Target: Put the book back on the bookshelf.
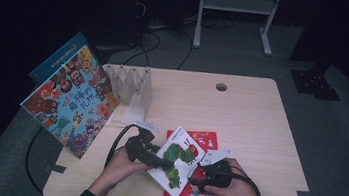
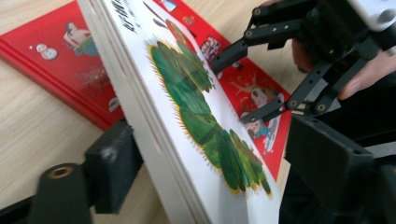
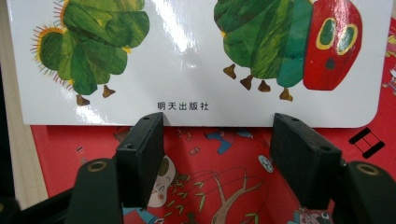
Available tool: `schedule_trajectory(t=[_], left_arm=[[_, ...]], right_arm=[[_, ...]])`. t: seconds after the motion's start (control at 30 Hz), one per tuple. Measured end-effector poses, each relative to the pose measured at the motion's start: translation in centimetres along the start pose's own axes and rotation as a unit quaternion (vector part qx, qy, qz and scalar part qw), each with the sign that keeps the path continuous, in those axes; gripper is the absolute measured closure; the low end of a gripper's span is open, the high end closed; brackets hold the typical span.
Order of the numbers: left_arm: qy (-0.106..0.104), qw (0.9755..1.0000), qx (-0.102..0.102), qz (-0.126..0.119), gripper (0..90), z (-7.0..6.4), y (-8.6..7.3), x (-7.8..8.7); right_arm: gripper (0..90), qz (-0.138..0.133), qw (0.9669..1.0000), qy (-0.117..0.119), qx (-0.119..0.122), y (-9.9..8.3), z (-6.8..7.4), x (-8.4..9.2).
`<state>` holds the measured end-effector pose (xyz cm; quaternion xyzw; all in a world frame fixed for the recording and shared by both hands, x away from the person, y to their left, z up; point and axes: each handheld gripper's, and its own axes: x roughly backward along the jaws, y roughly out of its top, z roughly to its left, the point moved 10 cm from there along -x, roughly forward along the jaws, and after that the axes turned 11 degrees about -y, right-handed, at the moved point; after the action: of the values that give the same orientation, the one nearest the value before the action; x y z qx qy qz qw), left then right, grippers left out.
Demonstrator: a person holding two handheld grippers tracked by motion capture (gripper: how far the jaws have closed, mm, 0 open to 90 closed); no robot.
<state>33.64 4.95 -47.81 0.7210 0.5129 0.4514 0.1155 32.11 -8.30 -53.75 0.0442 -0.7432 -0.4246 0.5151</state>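
While the white caterpillar book [image 1: 180, 160] was tilted up over the red book [image 1: 206, 141], it was clamped at one edge by the left tool [image 1: 167, 164].
The right tool [image 1: 197, 177] was held with jaws apart at the opposite edge, gripping nothing. Both books were located near the tabletop's [image 1: 250, 117] front edge.

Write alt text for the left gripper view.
A white board book with a green caterpillar on its cover stands tilted between the left gripper's black jaws, above a flat red picture book on the pale wooden table. Beyond it, the right gripper points at the red book, jaws open.
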Motion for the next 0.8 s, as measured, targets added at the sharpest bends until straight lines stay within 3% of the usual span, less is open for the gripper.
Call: schedule_trajectory(t=[0.2,0.53,0.8], left_arm=[[-0.017,0.9999,0.000,-0.005,30.5,-0.6,0.8,0.2],[-0.019,0.9990,-0.015,0.037,30.7,-1.5,1.6,-1.2],[-0.013,0.9992,-0.018,0.034,38.3,-1.6,2.4,0.1]], right_arm=[[34.0,0.002,1.0000,-0.003,-0.003,0.1,0.0,0.0],[36.4,-0.004,0.9999,-0.016,-0.001,0.7,0.6,-0.5],[37.3,-0.007,0.9997,-0.022,-0.004,1.1,0.9,-0.9]])
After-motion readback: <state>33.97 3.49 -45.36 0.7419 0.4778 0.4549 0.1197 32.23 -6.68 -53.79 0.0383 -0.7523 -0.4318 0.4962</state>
